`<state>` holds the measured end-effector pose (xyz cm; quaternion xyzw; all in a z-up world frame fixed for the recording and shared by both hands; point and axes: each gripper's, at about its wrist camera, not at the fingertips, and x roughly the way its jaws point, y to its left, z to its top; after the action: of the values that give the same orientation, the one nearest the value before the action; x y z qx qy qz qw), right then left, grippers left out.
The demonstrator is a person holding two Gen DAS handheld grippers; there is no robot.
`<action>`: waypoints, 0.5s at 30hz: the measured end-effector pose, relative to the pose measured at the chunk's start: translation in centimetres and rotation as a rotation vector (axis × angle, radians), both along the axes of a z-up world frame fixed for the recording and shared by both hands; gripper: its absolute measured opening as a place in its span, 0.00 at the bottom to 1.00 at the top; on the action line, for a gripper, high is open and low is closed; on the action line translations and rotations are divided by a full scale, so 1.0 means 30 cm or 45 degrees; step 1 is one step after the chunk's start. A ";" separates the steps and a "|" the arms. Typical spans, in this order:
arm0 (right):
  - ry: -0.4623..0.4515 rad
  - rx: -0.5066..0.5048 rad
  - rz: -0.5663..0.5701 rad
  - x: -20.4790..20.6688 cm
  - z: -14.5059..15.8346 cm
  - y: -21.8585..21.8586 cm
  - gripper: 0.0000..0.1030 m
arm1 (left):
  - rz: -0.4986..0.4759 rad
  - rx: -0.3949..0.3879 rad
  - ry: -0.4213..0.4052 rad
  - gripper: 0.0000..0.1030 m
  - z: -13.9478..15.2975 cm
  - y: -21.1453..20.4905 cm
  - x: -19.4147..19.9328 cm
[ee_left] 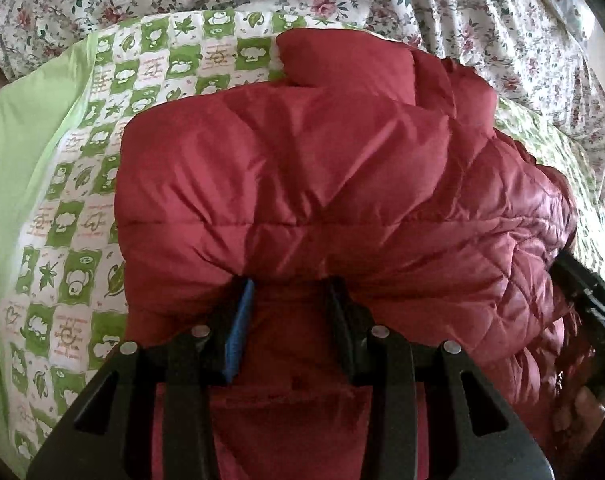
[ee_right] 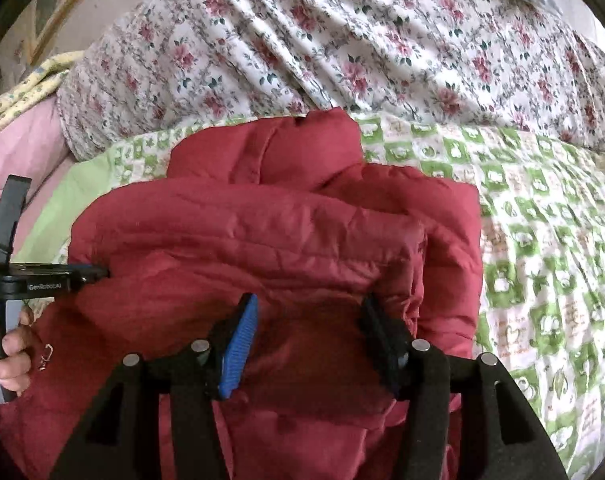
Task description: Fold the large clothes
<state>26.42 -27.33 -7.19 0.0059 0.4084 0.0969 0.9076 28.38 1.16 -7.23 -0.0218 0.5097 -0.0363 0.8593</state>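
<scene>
Red quilted jacket [ee_left: 322, 184] fabric is seen bulging against and between the fingers of the left gripper [ee_left: 290, 292], which are spread apart, the blue-padded finger [ee_left: 238, 332] on one side and the black finger [ee_left: 340, 312] on the other, with a padded fold lying over their tips; whether any cloth is actually being pinched cannot be told. In the right wrist view the right gripper [ee_right: 310, 316] is likewise shown with its fingers spread, a blue pad [ee_right: 240, 352] on one and black [ee_right: 376, 332] on the other, and the jacket [ee_right: 262, 248] is bunched between and just ahead of them. The garment is found lying on the bed in a thick, puffy heap, folded over on itself, with a raised collar or hood part at its far edge. At the left border of the right wrist view the left gripper [ee_right: 90, 274] is seen from the side, its tip touching the jacket's edge, and the person's left hand [ee_right: 10, 344] is wrapped around the handle. A small metal zipper pull [ee_right: 46, 354] is noticed just beside that hand, resting on the red cloth. In the left wrist view part of the right gripper [ee_left: 586, 288] is visible at the right edge, against the diamond-quilted side of the jacket. Beneath the jacket a green-and-white checked quilt [ee_left: 74, 216] with cartoon prints is spread, bordered in plain light green. Beyond it a white floral bedcover [ee_right: 342, 48] with pink roses is rumpled across the far side of the bed, and pink bedding [ee_right: 18, 152] is glimpsed near its edge.
</scene>
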 end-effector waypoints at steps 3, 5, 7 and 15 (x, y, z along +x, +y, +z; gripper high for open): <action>0.064 0.035 0.000 0.033 -0.036 -0.018 0.53 | 0.008 0.012 -0.006 0.35 0.002 -0.007 -0.007; 0.064 0.004 0.002 0.035 -0.044 -0.008 0.53 | 0.032 0.016 -0.004 0.35 0.018 -0.009 -0.014; 0.058 -0.037 0.003 0.032 -0.050 0.007 0.53 | 0.044 0.034 -0.033 0.35 0.049 -0.022 -0.036; 0.062 -0.013 -0.002 0.026 -0.056 -0.013 0.53 | 0.056 0.056 -0.029 0.35 0.007 -0.033 -0.026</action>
<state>27.18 -27.71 -8.87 0.0039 0.4309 0.0938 0.8975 27.60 0.17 -7.01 -0.0135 0.5002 -0.0065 0.8658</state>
